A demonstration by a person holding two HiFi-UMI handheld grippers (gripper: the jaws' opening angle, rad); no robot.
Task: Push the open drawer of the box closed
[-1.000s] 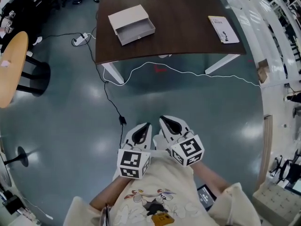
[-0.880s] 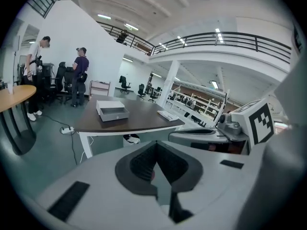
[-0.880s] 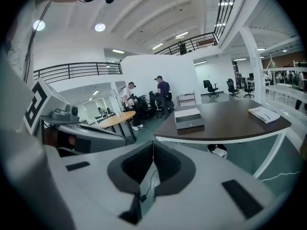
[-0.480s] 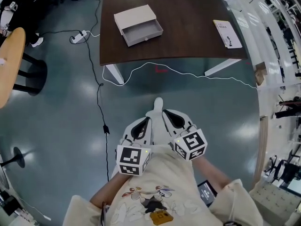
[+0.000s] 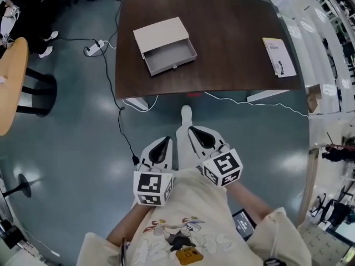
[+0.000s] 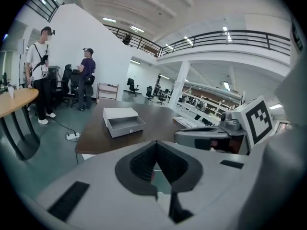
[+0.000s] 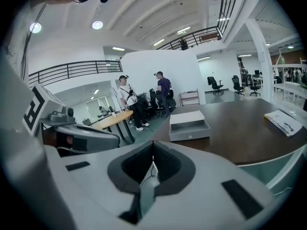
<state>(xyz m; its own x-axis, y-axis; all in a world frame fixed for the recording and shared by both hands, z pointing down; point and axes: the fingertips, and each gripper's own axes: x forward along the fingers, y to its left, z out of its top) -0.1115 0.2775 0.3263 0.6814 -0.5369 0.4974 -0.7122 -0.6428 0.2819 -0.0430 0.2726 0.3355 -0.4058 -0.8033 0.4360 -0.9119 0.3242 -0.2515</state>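
A pale grey box (image 5: 157, 33) stands on the dark brown table (image 5: 233, 32), and its drawer (image 5: 171, 57) is pulled out toward the table's near edge. Both gripper views show the box (image 6: 120, 113) (image 7: 188, 117) with the drawer (image 6: 125, 125) (image 7: 189, 130) well ahead. Both grippers hang close to the person's body, over the floor and far short of the table. The left gripper (image 5: 165, 141) (image 6: 156, 142) is shut and empty. Beside it, the right gripper (image 5: 194, 129) (image 7: 153, 143) is also shut with nothing in it.
A booklet (image 5: 279, 57) lies at the table's right end. White cable (image 5: 260, 103) and black cable (image 5: 119, 121) trail over the floor by the table legs, with a power strip (image 5: 91, 49) at the left. A round wooden table (image 5: 11, 82) stands far left. The person's shoe (image 5: 186, 115) is forward.
The person has stepped toward the table, so the table and box sit lower and nearer in the head view. A shoe has come forward. Both grippers stay shut by the body.
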